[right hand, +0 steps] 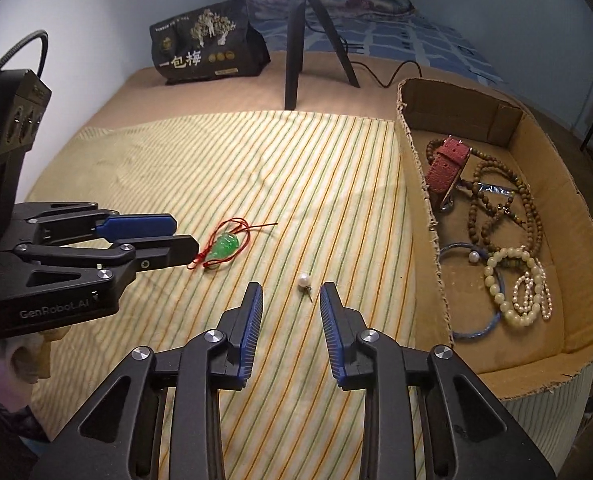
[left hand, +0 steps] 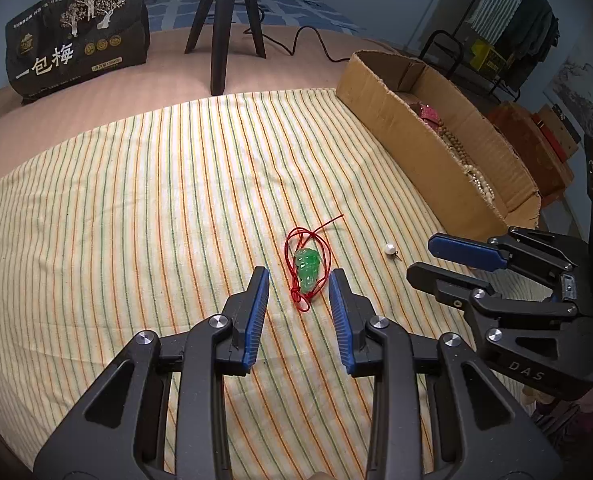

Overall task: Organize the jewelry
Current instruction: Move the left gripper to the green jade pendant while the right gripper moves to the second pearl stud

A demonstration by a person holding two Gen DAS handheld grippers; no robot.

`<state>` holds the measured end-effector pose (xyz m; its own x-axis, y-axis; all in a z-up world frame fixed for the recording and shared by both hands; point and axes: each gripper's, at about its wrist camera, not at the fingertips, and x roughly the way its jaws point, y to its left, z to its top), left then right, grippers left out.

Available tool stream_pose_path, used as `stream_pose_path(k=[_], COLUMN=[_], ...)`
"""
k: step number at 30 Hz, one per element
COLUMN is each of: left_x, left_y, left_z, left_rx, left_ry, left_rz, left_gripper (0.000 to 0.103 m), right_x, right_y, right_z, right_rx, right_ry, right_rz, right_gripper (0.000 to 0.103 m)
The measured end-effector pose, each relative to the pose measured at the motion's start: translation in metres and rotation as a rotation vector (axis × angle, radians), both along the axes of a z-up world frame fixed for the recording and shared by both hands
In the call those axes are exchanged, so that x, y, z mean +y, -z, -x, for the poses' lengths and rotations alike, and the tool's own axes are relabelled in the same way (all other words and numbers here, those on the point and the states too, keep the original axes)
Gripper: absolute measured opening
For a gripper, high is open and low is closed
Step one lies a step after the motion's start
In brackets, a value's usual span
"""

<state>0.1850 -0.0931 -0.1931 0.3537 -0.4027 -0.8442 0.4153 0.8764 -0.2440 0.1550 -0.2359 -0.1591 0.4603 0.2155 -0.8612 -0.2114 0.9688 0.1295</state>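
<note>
Pick-up step — two pieces left on the striped yellow cloth point(left hand: 144, 208).

Your left gripper point(left hand: 298, 278), jaws narrowly parted and empty, frames the green carved pendant on red cord point(left hand: 306, 271).

Your right gripper point(right hand: 291, 293), equally narrow and empty, frames the white pearl stud earring point(right hand: 304, 281).

Next: lower, pinch — then carry to the open cardboard box point(right hand: 572, 216).

Each wrist camera looks forward and steeply down along its own claw, close above the striped cloth point(left hand: 144, 208). Both views share the cloth, cardboard box point(right hand: 420, 184), tripod point(left hand: 222, 20) and opposite claw.
</note>
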Motion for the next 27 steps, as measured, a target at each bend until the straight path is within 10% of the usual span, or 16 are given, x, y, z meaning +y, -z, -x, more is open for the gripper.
stream_pose_path(k=[27], left_x=[-0.008], left_y=[0.005], left_z=[-0.002], left_rx=[-0.001], left_ry=[0.022], left_rz=[-0.005], left_gripper=[0.031], right_x=[0.010], right_y=[0.017], right_z=[-0.007], right_rx=[0.015], right_ry=[0.003], right_rz=[0.039], right_gripper=[0.027])
